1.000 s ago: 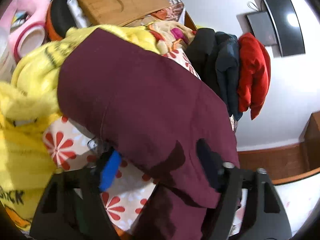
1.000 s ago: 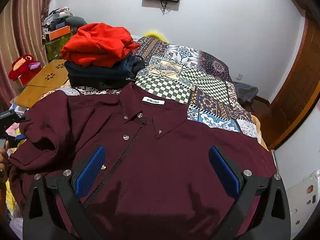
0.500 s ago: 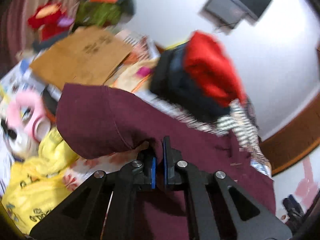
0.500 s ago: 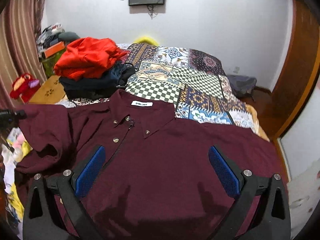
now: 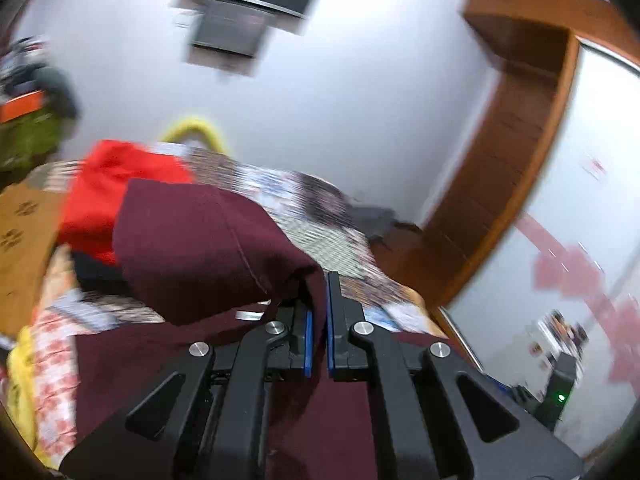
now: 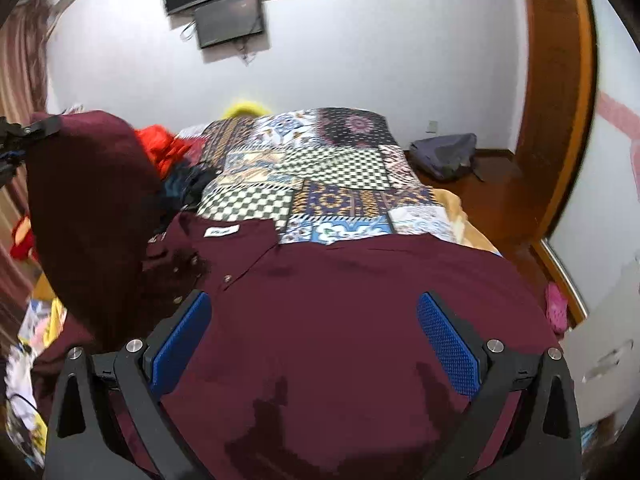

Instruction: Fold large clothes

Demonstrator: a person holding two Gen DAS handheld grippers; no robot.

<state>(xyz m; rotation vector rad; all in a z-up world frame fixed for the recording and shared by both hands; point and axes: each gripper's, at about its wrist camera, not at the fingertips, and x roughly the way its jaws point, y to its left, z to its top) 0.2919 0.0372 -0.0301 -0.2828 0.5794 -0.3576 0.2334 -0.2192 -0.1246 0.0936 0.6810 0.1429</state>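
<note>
**Sleeve raised over a spread shirt**

Nearest, in the right wrist view: right gripper (image 6: pixel 314 344), jaws wide, blue pads (image 6: pixel 448 344) clear of the cloth, poised over the maroon shirt (image 6: pixel 360 300). Shirt spread flat across the near end of the bed (image 6: pixel 340 172), collar with white label (image 6: pixel 221 231) toward the far side, buttons beside it. At left, sleeve (image 6: pixel 92 200) lifted well above the shirt body, pinched at its top by the left gripper (image 6: pixel 36 132). In the left wrist view: left gripper (image 5: pixel 318 320), jaws clamped tight on a fold of sleeve (image 5: pixel 200 248), cloth bunched between the pads. Beyond: red garment (image 5: pixel 112 184) on a dark stack, patchwork cover, grey bag (image 6: pixel 444 154) on the floor, screens (image 6: pixel 228 0) on the white wall.
</note>
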